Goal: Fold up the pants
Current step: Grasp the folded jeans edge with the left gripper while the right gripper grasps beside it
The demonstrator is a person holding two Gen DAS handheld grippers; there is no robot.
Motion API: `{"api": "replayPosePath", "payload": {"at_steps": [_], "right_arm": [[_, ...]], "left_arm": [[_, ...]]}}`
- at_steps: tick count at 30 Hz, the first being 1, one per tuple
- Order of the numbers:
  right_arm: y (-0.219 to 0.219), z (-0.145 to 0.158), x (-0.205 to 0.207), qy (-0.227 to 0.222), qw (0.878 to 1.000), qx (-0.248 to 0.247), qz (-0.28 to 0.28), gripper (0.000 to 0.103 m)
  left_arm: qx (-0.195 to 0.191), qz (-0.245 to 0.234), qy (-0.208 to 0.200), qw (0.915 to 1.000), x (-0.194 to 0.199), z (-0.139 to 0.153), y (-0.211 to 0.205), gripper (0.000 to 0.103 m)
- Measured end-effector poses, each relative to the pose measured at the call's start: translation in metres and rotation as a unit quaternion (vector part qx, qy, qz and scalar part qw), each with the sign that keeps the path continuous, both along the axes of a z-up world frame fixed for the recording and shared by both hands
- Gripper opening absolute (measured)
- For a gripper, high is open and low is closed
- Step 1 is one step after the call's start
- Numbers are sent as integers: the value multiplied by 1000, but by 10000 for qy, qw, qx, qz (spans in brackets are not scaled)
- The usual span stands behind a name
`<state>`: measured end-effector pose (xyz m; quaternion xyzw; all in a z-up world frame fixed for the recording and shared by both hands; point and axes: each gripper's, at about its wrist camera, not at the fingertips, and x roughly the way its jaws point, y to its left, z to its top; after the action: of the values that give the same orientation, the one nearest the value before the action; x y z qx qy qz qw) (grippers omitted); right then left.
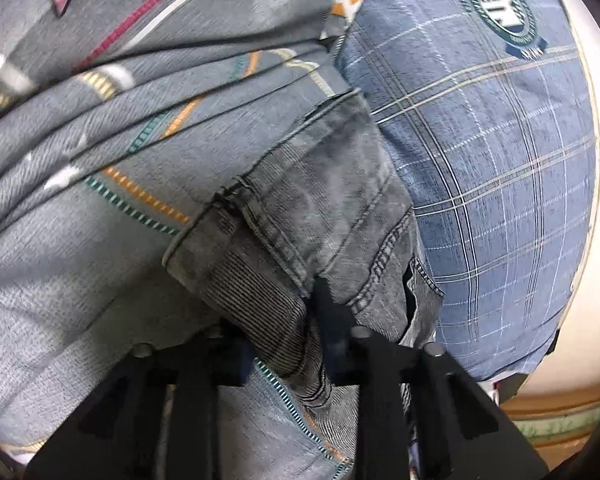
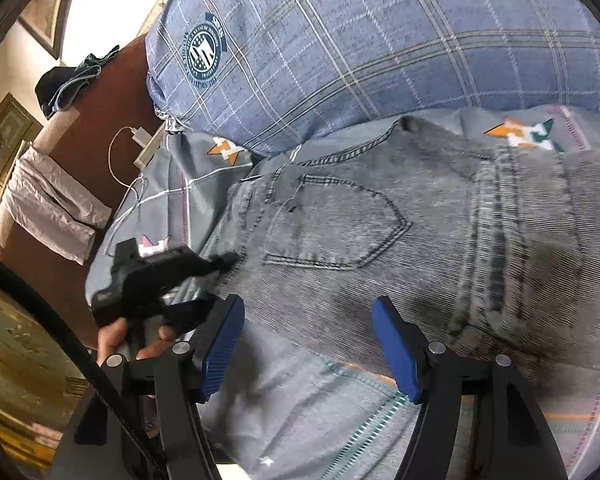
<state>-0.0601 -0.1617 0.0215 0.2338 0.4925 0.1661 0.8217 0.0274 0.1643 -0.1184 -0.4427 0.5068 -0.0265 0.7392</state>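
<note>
We have the pants (image 2: 400, 248) lying on the bed (image 2: 284, 408), seat side up, with the back pocket (image 2: 332, 224) showing and the waistband toward the pillow (image 2: 380, 48) at the head edge. The fabric is fairly flat but rumpled along the seam on the right of the right wrist view.

Our left gripper (image 1: 296, 320) has its jaws drawn nearly together on a bunched edge of the denim; in its own view the cloth is squeezed between the black fingers, so we count this as a pinch already made. In the right wrist view the same tool reaches in from the bed's left edge, with the hand (image 2: 118, 340) around its grip, and its tip meets the side of the pants.

Our right gripper (image 2: 308, 348) is wide open, its blue pads (image 2: 220, 344) hovering over bare sheet just short of the near edge of the pants, holding nothing.

To do this step well, we judge that the right tool should come forward and take the matching edge at a similar point to the left, catching both layers of cloth rather than the top one alone. We want the two pinches even, so that the fold line stays straight. We should also keep clear of the sheet: its loose folds lie close under the denim and could be caught with it.
</note>
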Motion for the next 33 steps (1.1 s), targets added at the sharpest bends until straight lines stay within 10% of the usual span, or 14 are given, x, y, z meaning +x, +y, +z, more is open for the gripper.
{"api": "replayPosePath", "payload": {"at_steps": [6,9,14,22,27,33], "right_arm": [[9,-3,23,122,9996,228,92,69],[1,-13,24,105,9980,610,-99,69],[-33,-7,23,136,9951,901,-392,69],[-115,38,9,-365,9801,1846,-627,87],[-142,28,8,-296,9768,1944,-845,89],[-152,1,15,106,9720,2106,-1039,89]], "left_arm": [[282,-42,121,9995,10,-2,-6,27],[1216,-297,-277,9917,7,26,-22,13],[2992,-1153,-1916,9276,-17,115,-102,10],[3470,-2957,-3464,8199,-58,171,-226,10],[2776,-3463,-3179,8379,-60,136,-255,9],[2908,-3924,-3015,8189,-76,95,-278,9]]}}
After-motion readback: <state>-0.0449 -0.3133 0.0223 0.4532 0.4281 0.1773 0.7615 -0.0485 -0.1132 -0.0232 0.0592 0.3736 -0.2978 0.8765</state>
